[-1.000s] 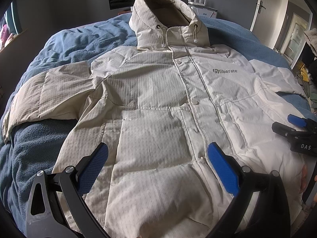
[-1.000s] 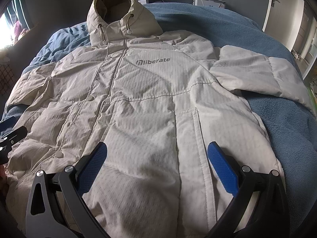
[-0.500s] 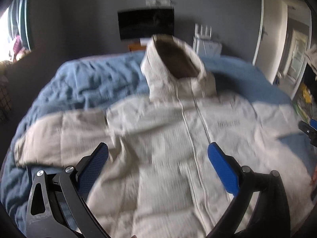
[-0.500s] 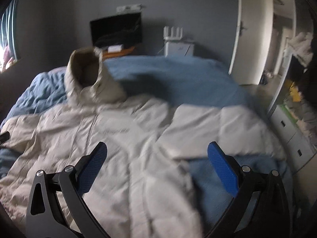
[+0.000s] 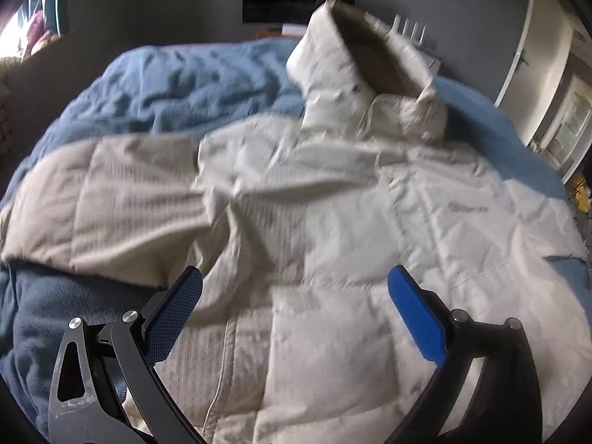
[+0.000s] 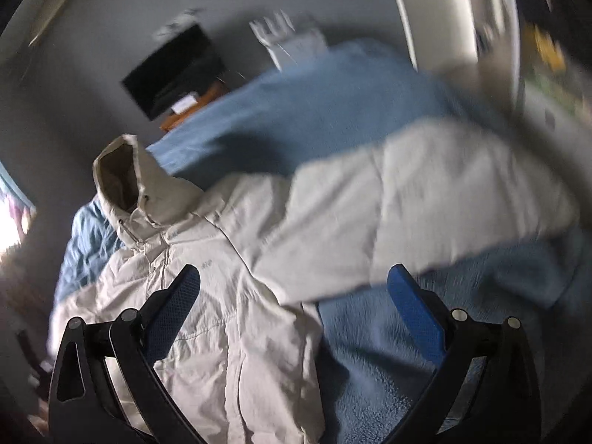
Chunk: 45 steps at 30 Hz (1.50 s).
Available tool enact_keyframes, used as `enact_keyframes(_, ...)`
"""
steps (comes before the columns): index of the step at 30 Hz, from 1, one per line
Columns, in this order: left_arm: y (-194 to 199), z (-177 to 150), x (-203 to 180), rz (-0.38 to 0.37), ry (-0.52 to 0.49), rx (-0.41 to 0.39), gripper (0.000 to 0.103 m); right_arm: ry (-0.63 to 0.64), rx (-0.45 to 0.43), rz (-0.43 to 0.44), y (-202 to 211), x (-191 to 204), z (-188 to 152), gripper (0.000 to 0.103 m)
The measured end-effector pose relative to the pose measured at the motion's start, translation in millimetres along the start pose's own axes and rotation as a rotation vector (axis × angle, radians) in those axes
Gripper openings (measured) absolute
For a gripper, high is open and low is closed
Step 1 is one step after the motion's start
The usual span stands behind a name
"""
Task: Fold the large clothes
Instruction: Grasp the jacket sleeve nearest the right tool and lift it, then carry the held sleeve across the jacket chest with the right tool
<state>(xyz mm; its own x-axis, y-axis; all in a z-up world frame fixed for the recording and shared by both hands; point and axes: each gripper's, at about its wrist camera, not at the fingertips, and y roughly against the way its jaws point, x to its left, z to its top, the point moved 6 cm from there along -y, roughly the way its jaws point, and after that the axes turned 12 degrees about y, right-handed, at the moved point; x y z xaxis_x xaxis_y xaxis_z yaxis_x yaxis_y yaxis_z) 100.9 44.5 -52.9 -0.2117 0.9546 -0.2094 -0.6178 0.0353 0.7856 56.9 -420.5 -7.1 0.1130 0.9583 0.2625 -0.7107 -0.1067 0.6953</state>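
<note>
Two grippers: both spread wide, nothing between the blue pads of either.
Left gripper (image 5: 294, 307): over the jacket's (image 5: 333, 222) front panel near the armpit; half a second ago it sat further back, with more of the hem in view.
Right gripper (image 6: 294, 307): over the jacket's side edge, one finger above the cloth, the other above bare blanket (image 6: 388, 351); its view has tilted since the earlier frame.
Jacket: cream, hooded, front up, spread flat on the blue blanket; unfolded, as before.
Hood (image 5: 362, 70): at the far end of the jacket, opening upward.
Sleeves: one (image 5: 103, 199) stretched out sideways from the jacket in the left view; the other (image 6: 425, 199) out sideways in the right view, nearer and larger than before.
Logo (image 5: 468, 208): on the chest, blurred, unreadable.
Screen (image 6: 174, 70): dark, on the wall beyond the hood.
Sharpness: both views motion-blurred, the right more so.
</note>
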Motion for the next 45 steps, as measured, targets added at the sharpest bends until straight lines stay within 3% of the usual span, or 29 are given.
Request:
enact_keyframes(10, -21.2, -8.1, 0.5, 0.022, -0.038, 0.041, 0.096, -0.051, 0.217, 0.094, -67.4, 15.4, -40.7, 0.097)
enact_keyframes(15, -24.0, -9.8, 0.1, 0.019, -0.045, 0.039, 0.096, -0.044, 0.260, 0.040, -97.1, 14.1, -40.1, 0.097)
enact_keyframes(21, -29.7, -8.6, 6.5, -0.006, -0.007, 0.063, 0.096, -0.110, 0.151, 0.030, -94.8, 4.2, -21.6, 0.097)
enact_keyframes(25, -30.3, -6.3, 9.7, -0.029, 0.015, 0.067, 0.096, -0.072, 0.049, -0.016, -72.6, -6.1, -4.1, 0.097)
enact_keyframes(29, -30.7, -6.2, 7.7, -0.037, 0.008, 0.068, 0.097, -0.199, -0.037, -0.120, -50.3, -62.8, 7.9, 0.097)
enact_keyframes(35, -31.6, -7.5, 6.5, -0.039, 0.002, 0.067, 0.096, -0.366, -0.153, -0.182, -26.0, -130.6, 13.7, 0.095)
enact_keyframes(38, -32.7, -8.7, 5.4, -0.036, -0.005, 0.070, 0.096, -0.386, -0.153, -0.223, -27.4, -144.7, 13.6, 0.060)
enact_keyframes(39, -32.8, -8.8, 5.0, -0.037, -0.008, 0.069, 0.096, -0.380, -0.146, -0.250, -28.3, -145.4, 14.3, 0.040)
enact_keyframes(40, -32.7, -8.9, 4.8, -0.038, -0.010, 0.068, 0.096, -0.365, -0.149, -0.276, -25.1, -146.6, 12.5, 0.028)
enact_keyframes(45, -34.2, -10.0, 4.9, -0.038, -0.013, 0.071, 0.096, -0.234, -0.222, -0.350, -2.9, -120.9, 25.7, 0.017)
